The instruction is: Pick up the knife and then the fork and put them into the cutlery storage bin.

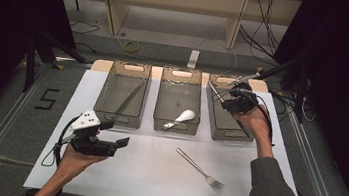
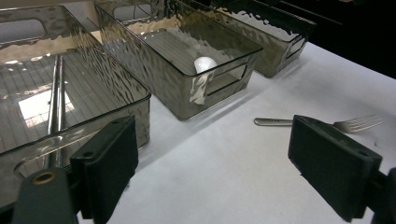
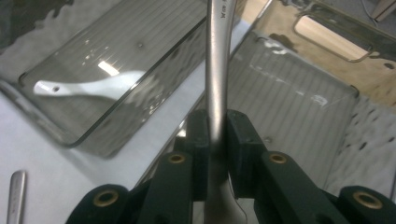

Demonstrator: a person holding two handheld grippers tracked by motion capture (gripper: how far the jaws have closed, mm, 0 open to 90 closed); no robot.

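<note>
Dark room, black drapes either side, pale shelving and loose cables at back. White surface [image 1: 153,176] on a grey floor marked "5". Three smoked clear bins in a row: left bin [image 1: 123,93] with metal chopsticks [image 1: 129,97], middle bin [image 1: 178,100] with white spoon [image 1: 180,119], right bin [image 1: 229,110] under the right gripper [image 1: 236,93]. Right jaws narrow, clamped on a metal utensil handle [image 3: 217,70], held above the right bin. Left gripper [image 1: 124,142] near front left of the surface, jaws wide, nothing between. Fork [image 1: 200,168] flat on the surface, front of the middle bin, apart from both grippers
</note>
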